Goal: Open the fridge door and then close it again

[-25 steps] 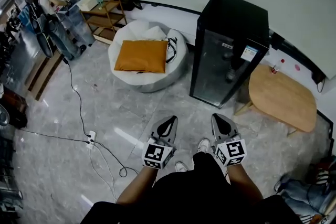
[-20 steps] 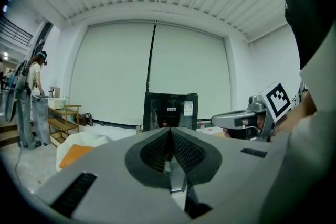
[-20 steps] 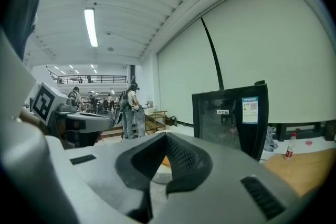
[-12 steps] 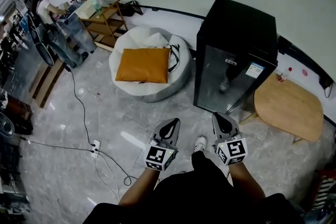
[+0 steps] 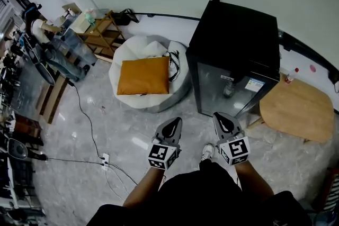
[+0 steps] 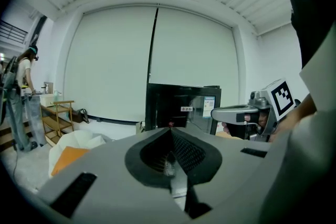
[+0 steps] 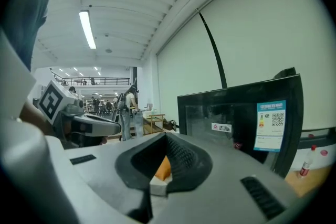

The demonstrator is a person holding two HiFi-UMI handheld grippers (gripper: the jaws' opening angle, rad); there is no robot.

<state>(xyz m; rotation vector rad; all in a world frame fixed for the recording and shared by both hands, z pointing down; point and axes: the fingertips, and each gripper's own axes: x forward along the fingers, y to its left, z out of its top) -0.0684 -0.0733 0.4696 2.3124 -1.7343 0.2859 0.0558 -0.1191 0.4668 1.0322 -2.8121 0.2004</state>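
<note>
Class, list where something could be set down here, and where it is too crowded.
Free: the wooden table beside the fridge, bare except a small bottle at its far edge; the floor between beanbag and fridge. Crowded: the left side, with shelf and power strip.

Quick tally for you: one black fridge [image 5: 233, 45], and two stickers on its door, a white label [image 7: 221, 127] and a blue label [image 7: 270, 124]. One white beanbag [image 5: 139, 49], one orange cushion [image 5: 144, 75]. One oval wooden tabletop [image 5: 296, 111], one red-capped bottle [image 5: 289, 78]. One wooden shelf rack [image 5: 103, 29], one power strip [image 5: 105, 159] on the floor. You're carrying two sets of tongs, left tongs [image 5: 170, 127] and right tongs [image 5: 223, 122], with two marker cubes, left cube [image 5: 161, 155] and right cube [image 5: 238, 150].
</note>
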